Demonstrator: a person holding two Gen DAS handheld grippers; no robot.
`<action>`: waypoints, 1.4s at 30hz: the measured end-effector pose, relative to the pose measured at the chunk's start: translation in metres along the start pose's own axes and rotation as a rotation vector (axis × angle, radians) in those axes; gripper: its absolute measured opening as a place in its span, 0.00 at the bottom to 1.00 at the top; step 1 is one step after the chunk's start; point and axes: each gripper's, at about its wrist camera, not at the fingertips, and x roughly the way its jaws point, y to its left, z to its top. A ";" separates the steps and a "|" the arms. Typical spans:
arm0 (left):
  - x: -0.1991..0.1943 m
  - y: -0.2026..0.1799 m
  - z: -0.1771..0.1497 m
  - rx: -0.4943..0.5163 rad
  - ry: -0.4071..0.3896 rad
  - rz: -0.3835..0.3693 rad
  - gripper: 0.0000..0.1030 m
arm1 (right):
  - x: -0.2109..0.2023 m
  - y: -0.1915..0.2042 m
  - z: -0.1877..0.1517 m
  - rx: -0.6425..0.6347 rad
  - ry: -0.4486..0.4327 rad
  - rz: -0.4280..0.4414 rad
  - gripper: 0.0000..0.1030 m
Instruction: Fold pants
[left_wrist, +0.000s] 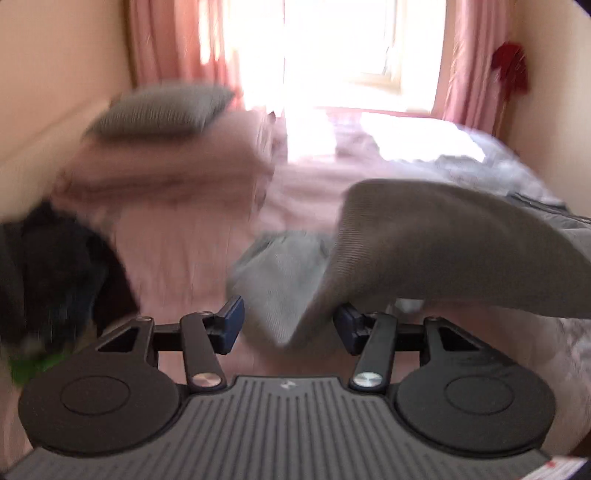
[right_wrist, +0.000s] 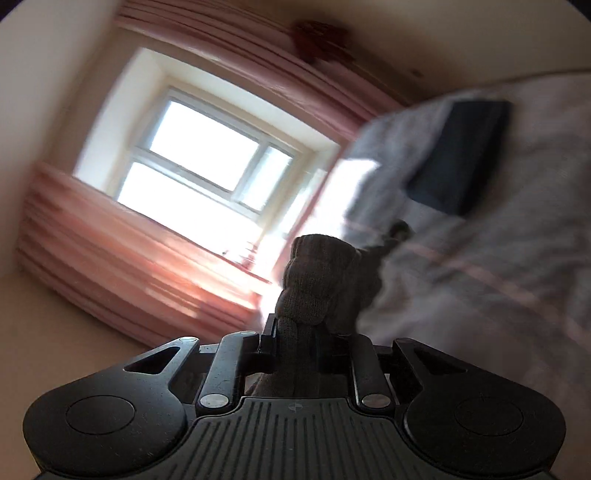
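A bed (left_wrist: 177, 236) under a pink cover filled most of the left wrist view, blurred by motion, and ran up toward a bright window (left_wrist: 354, 55) at the top centre, flanked by pink curtains (left_wrist: 166, 40). In the right wrist view the same window (right_wrist: 207, 162) sat tilted in the upper left, with the curtains (right_wrist: 122, 258) below it and pale grey bedding (right_wrist: 480, 258) filling the right side.

The pants (left_wrist: 436, 251), a grey ribbed knit, hung in the right half of the left wrist view, above the bed, their lower edge dropping down between the fingers. A grey pillow (left_wrist: 162, 110) lay at upper left on a stack of pink blankets, and a dark heap of clothes (left_wrist: 51, 266) sat at the left edge. A dark flat rectangle (right_wrist: 461, 155) rested on the grey bedding at upper right of the right wrist view.

The left claw (left_wrist: 288, 325) stood about half open; the cloth hung in the gap and lay against the right finger, while the left finger (left_wrist: 231, 325) was clear of it. The right claw (right_wrist: 303, 332) was clamped narrowly on a bunched fold of the pants (right_wrist: 317, 280), which rose from between the fingers at centre frame.

No brand name or readable writing showed; only a small pale mark sat on each claw's ribbed body, too small to read.
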 end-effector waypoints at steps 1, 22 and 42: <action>0.006 0.000 -0.026 -0.034 0.090 0.029 0.44 | -0.002 -0.037 -0.007 0.072 0.073 -0.157 0.22; 0.166 -0.120 0.034 0.121 0.096 0.074 0.64 | 0.005 -0.145 0.030 0.036 0.219 -0.522 0.36; 0.124 0.038 0.030 -0.177 0.033 0.270 0.04 | -0.003 -0.154 -0.022 0.128 0.222 -0.620 0.36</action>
